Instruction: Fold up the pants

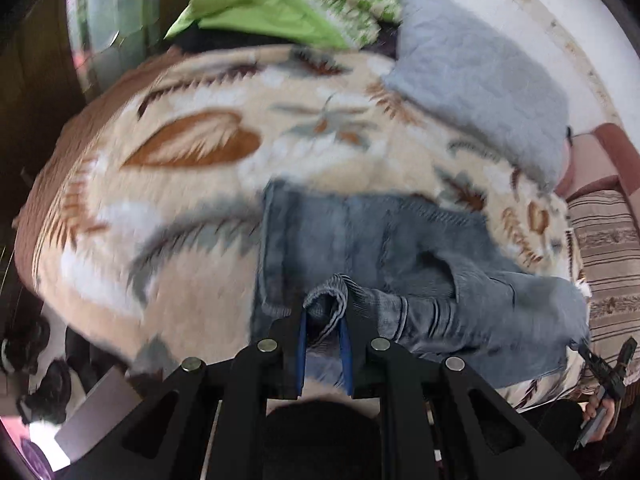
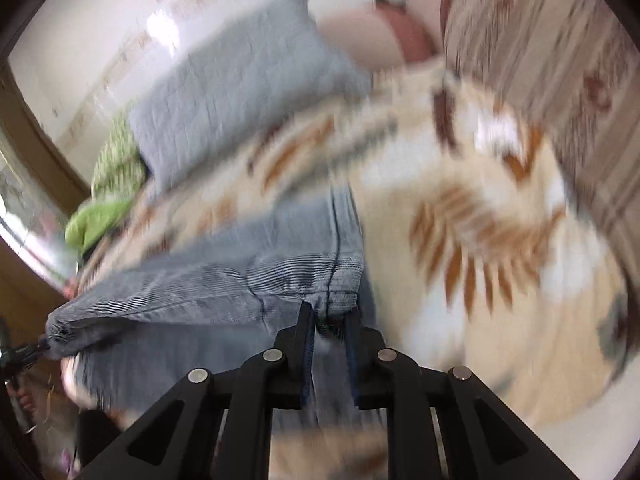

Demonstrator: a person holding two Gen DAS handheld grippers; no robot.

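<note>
Fingers of the left gripper [image 1: 325, 312]: black, blue-lined, clenched on a bunched fold of the pants [image 1: 384, 248]; ribbed grey-blue cloth bulges up between the pads.

Fingers of the right gripper [image 2: 329, 316]: same build, pinched on a stitched hem edge of the pants [image 2: 248, 280], at a dark seam line.

Pants: grey-blue corduroy, lying partly doubled over on the blanket [image 1: 192, 148]. In the left wrist view the bulk spreads up and to the right of the grip, with one flat panel further back and a rumpled fold nearer. In the right wrist view a held edge runs taut to the left toward the other gripper's tip at the frame edge, with a second layer hanging below.

Blanket: cream plush with brown, grey and white leaf pattern, covering the bed under the pants.

Grey-blue pillow [image 1: 480, 80]: quilted, at the far side of the blanket, apart from the pants.

Green bedding [image 1: 260, 8]: bright green piece with a green-and-white printed piece beside it, next to the pillow.

Striped fabric [image 1: 608, 248]: brown and beige, at the blanket's right edge.

Both views are motion-blurred.
</note>
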